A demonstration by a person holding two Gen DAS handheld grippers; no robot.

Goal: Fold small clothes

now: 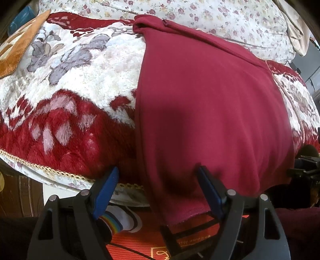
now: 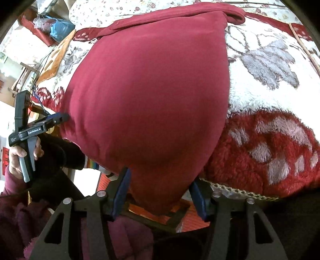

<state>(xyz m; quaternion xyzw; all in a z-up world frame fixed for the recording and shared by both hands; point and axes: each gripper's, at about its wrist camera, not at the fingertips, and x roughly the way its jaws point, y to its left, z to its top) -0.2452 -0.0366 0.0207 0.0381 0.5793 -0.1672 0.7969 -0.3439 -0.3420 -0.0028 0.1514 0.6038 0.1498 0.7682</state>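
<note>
Here you have one maroon garment [image 1: 210,104] on one floral blanket [image 1: 76,84]; left gripper [image 1: 158,180] and right gripper [image 2: 160,184] both gape, gripping nothing.

A bed in a bright, cluttered room

My bed wears a plush blanket [image 1: 80,84] of red and cream with grey flowers, gold braid along its edge, and beyond it lies a pale quilt [image 1: 230,18] sprigged with small flowers. A tan cushion [image 1: 18,44] sits at the far left corner. Below the bed edge I see an orange doormat [image 1: 140,246] on the floor. In the right wrist view, daylight washes out the left side, where a blue bag [image 2: 60,28] lies among clutter.
</note>
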